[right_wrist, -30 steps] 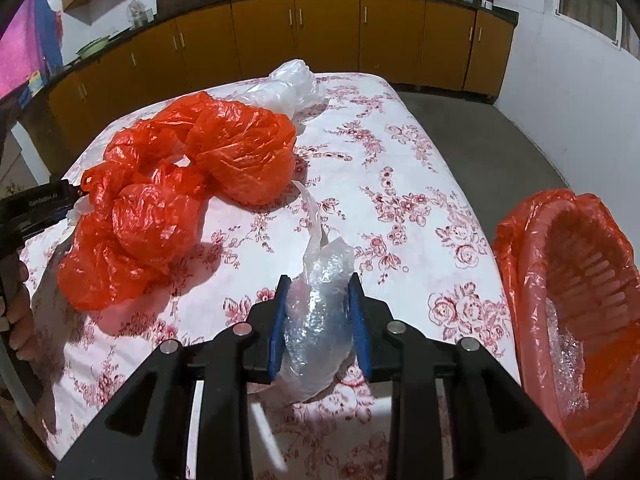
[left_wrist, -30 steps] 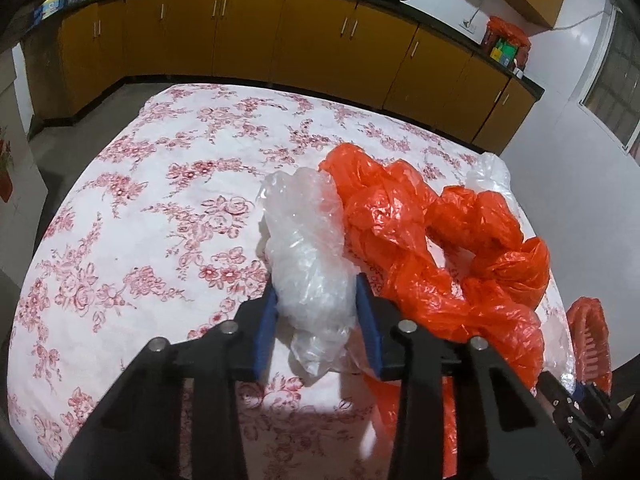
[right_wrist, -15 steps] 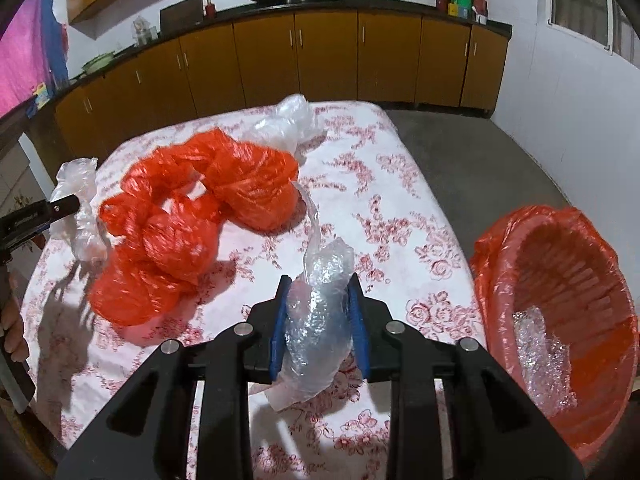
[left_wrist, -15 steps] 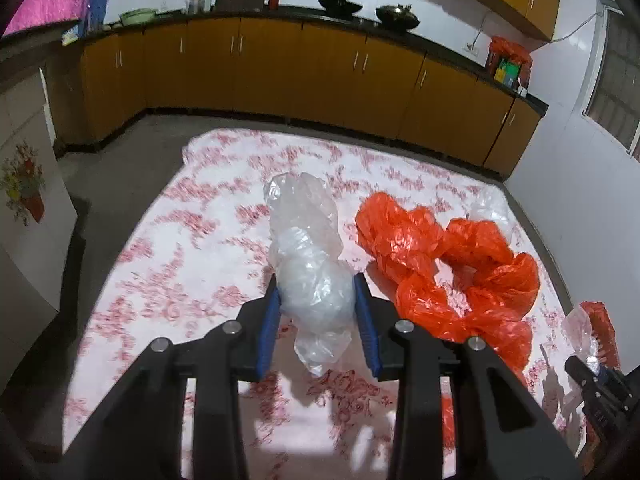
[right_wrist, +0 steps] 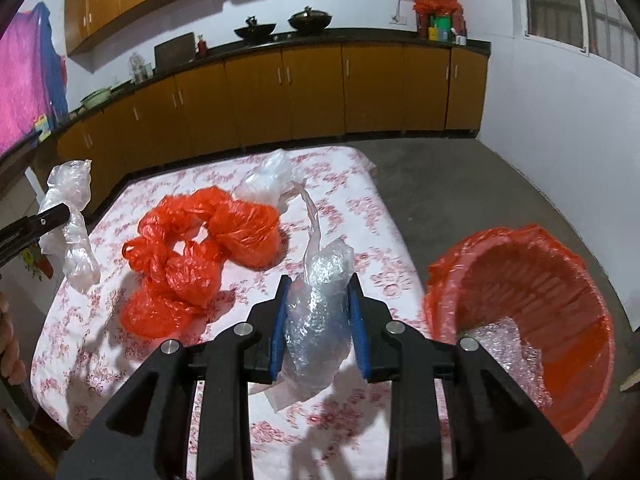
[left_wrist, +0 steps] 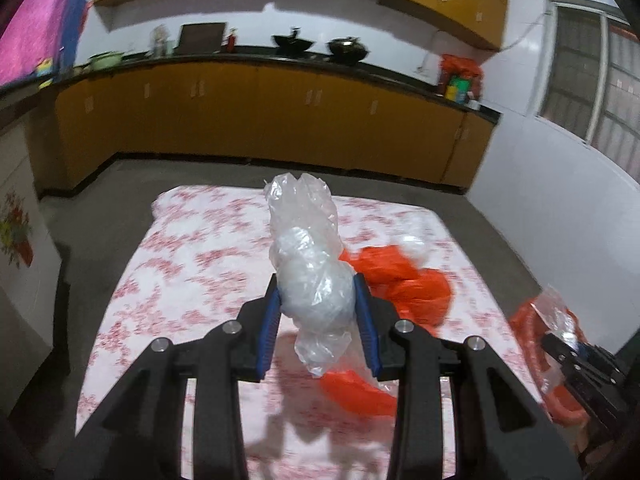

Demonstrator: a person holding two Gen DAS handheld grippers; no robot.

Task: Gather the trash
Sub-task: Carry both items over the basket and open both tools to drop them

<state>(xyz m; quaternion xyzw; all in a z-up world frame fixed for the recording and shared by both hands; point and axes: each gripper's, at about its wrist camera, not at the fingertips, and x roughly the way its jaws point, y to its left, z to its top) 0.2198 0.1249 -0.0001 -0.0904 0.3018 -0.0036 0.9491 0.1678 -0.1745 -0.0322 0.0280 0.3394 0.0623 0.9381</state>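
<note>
My left gripper (left_wrist: 318,320) is shut on a crumpled clear plastic bag (left_wrist: 308,264) and holds it above the floral table (left_wrist: 192,280). In the right wrist view that same bag (right_wrist: 68,216) hangs at the far left. My right gripper (right_wrist: 318,322) is shut on a wad of bubble wrap (right_wrist: 316,308), lifted over the table's right side. A heap of orange plastic bags (right_wrist: 196,256) lies on the table, with another clear bag (right_wrist: 268,178) behind it. The orange-lined trash basket (right_wrist: 528,320) stands on the floor to the right, with bubble wrap inside.
Wooden cabinets (right_wrist: 312,88) under a dark counter run along the far wall. Grey floor (right_wrist: 448,184) lies between table and cabinets. A white wall (right_wrist: 560,140) stands beyond the basket. A hand (right_wrist: 10,344) shows at the left edge.
Both grippers rose from the table with their loads. The clear bag and the bubble wrap now hang well above the cloth, and more of the room and basket shows.
</note>
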